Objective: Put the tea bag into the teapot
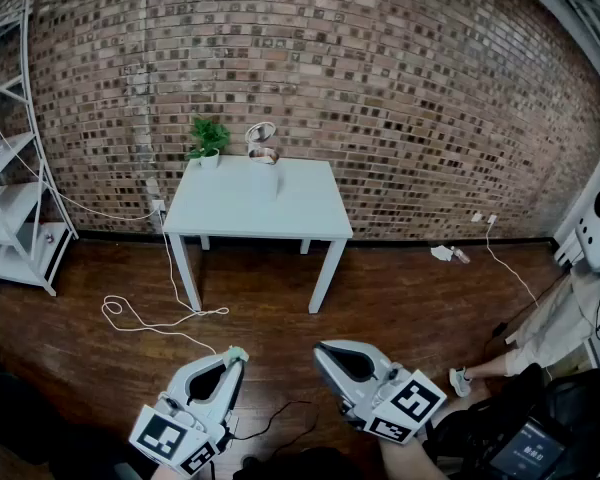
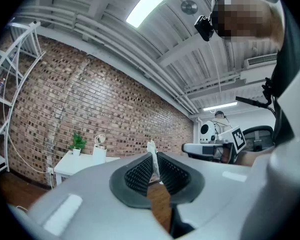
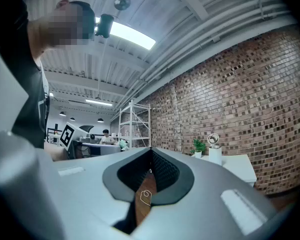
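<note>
tea bag (image 2: 152,151), pale, thin, upright

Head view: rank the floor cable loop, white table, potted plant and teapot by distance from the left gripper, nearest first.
1. White cable: looped on the floor, just ahead-left of the left gripper, which is shut on the tea bag.
2. White table: farther ahead, centre of view.
3. Potted plant and teapot: both at the table's back edge, too close to call.

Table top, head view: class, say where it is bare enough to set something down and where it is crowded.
Bare: front and right of the table, from the teapot to the edges. Crowded: the back-left edge, plant beside teapot.
</note>
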`<state>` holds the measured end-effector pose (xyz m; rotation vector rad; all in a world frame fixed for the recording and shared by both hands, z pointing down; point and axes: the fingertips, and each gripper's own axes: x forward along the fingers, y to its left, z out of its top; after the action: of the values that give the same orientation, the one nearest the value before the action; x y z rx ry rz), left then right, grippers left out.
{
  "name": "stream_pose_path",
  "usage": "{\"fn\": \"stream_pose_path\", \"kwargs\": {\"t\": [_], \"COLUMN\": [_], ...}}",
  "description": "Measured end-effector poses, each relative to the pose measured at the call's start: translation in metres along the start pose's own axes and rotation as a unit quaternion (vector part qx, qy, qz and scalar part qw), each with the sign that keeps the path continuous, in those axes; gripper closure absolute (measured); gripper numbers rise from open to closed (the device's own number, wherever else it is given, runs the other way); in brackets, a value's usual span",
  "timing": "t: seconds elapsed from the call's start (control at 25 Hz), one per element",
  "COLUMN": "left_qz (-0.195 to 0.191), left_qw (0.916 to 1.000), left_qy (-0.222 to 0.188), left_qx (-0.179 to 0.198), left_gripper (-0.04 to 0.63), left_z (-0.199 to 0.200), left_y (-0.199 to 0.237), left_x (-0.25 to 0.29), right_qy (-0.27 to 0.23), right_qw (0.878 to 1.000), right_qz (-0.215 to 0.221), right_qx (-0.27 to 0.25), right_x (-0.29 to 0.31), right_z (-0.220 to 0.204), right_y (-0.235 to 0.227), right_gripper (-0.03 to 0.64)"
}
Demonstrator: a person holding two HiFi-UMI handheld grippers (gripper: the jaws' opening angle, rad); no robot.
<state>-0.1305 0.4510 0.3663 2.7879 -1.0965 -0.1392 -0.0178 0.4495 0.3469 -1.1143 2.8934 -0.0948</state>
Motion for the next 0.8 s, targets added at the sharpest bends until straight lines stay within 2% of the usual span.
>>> {"fn": "stream_pose_path", "kwargs": {"t": [0.24,0.4,0.56,0.68,0.8], "left_qz": [-0.002,0.007,0.031,0.039,0.053], "left_qw": [0.9998,0.9999,0.9995,0.9991,0.9986], "left_qy": [-0.008,0.012,-0.006,0.007,-0.008], "left_qx": [-0.017,-0.002,-0.007,0.013,0.002], "left_gripper": [0.563,0.563,0.563,0.563,0.563], "left_z": [-0.003,-0.011,-0.009,-0.009,-0.005], "left_y": [0.01,0.029,0.054,0.071,0.08], "left_x": [0.024,0.055,0.084,0.114,0.144], "right_qy": [0.006,0.005,0.001,-0.006,-0.003], "right_qw": [1.0,1.0,0.999,0.999,0.998], "right_qz": [0.009,0.015,0.029,0.04,0.055], "right_qx": [0.004,0.013,0.013,0.019,0.025], "right_x": [0.011,0.026,0.048,0.064,0.075], "right_z": [-0.005,-0.014,-0.019,-0.015,-0.012], "right_y": [-0.018,-0.054,-0.094,-0.127,-0.154], "right_gripper": [0.617,0.615,0.617,0.617,0.617]}}
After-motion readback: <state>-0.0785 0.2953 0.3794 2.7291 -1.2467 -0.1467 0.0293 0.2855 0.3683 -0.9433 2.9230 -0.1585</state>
